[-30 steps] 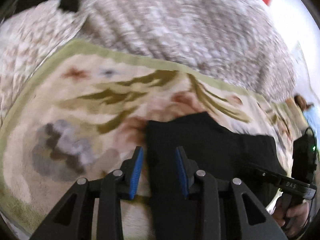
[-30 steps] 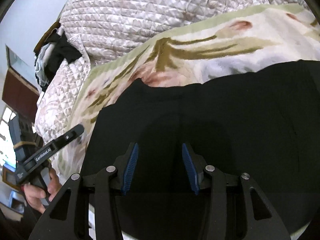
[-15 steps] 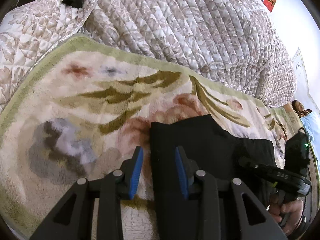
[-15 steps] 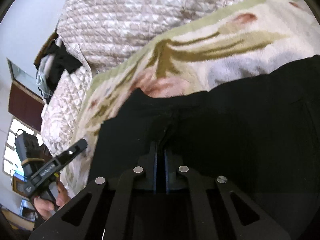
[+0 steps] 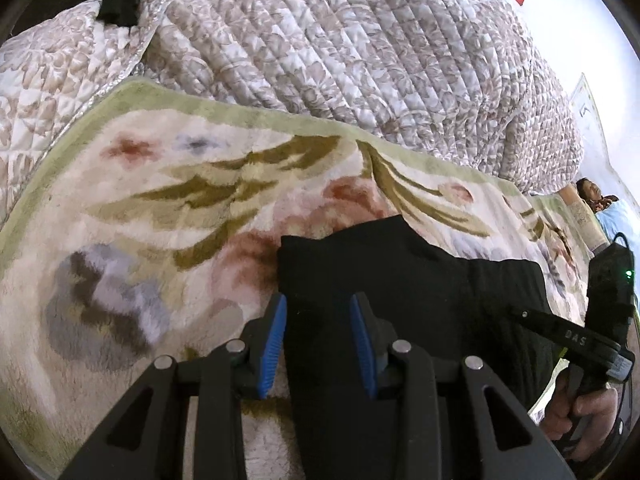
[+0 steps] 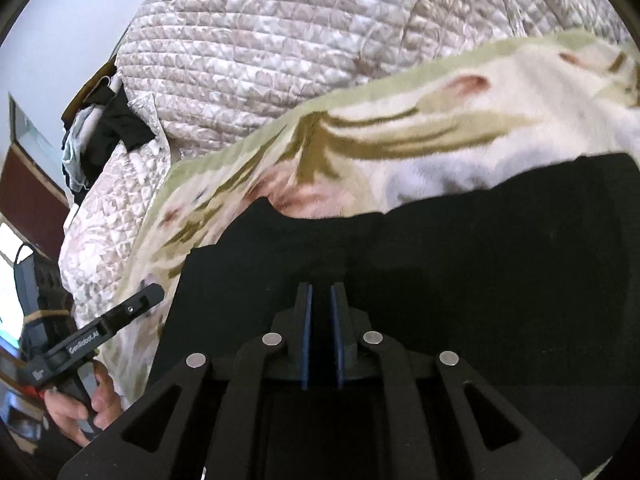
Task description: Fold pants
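Note:
Black pants (image 5: 400, 272) lie flat on a cream floral blanket (image 5: 160, 200). My left gripper (image 5: 318, 300) is open, with its blue pads straddling the pants' left edge and not pressing on it. The right gripper (image 6: 321, 288) sits over the middle of the pants (image 6: 480, 260). Its pads stand a narrow slit apart, with a small ridge of black cloth bunched between the tips, and the jaws are opening slightly. The left wrist view also shows the right gripper (image 5: 560, 328) low on the right, held by a hand (image 5: 580, 412).
A quilted brown-and-white cover (image 5: 360, 60) rises in a mound behind the blanket. Dark clothes (image 6: 108, 128) are heaped at the quilt's far left end. The left gripper (image 6: 116, 320) pokes in at the lower left of the right wrist view, beside the blanket's edge.
The right gripper's jaws went from wide apart to closed on the pants' cloth, then parted a little. The left gripper has stayed open over the pants' edge.

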Demonstrator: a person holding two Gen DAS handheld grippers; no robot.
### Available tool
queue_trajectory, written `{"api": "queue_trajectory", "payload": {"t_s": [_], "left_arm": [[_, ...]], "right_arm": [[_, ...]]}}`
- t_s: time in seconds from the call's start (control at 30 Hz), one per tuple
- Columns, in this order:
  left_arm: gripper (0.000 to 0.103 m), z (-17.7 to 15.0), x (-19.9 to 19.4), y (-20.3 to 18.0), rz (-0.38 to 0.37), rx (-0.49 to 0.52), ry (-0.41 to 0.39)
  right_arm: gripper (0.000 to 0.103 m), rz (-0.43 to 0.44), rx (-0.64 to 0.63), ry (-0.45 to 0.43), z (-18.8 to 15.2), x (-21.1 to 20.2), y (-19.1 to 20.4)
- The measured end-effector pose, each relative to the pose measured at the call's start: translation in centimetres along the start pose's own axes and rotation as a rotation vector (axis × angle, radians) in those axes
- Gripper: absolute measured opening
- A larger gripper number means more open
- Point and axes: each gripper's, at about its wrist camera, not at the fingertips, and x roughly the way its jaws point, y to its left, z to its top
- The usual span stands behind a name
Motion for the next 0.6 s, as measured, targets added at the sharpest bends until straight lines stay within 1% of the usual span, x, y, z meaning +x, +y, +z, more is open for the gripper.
{"api": "queue_trajectory", "payload": {"t_s": [0.13, 0.17, 0.23, 0.3, 0.37, 0.47, 0.53, 0.6], "left_arm": [[0.036, 1.5, 1.8, -0.8, -0.029, -0.006, 0.03], [0.036, 1.9, 2.5, -1.0, -0.022, -0.011, 0.042], [0.036, 2.5, 4.1, -1.3, -0.025, -0.01, 0.078], [0.036, 2.6, 6.0, -1.4, -0.022, -0.024, 0.129], [0.039, 2.6, 6.1, -1.4, -0.036, -0.023, 0.109], [0.039, 2.2, 5.4, -1.3, -0.046, -0.031, 0.099], [0.039, 1.7, 4.6, -1.6, -0.038, -0.019, 0.09], [0.039, 0.8, 3.5, -2.2, -0.03, 0.006, 0.072]], "right_arm": [[0.009, 0.031, -0.033, 0.013, 0.8, 1.3, 1.2], [0.009, 0.034, -0.035, 0.018, 1.0, 1.7, 1.3], [0.009, 0.001, -0.021, 0.049, 1.4, 3.0, 1.3], [0.01, -0.031, -0.014, 0.101, 1.5, 4.2, 0.8], [0.01, -0.013, 0.012, 0.093, 1.4, 4.0, 0.3], [0.01, -0.068, -0.04, 0.07, 1.0, 2.7, 0.8], [0.01, -0.062, -0.061, 0.061, 0.3, 1.7, 1.4], [0.01, -0.068, -0.109, 0.043, -0.6, 0.6, 2.3]]}}
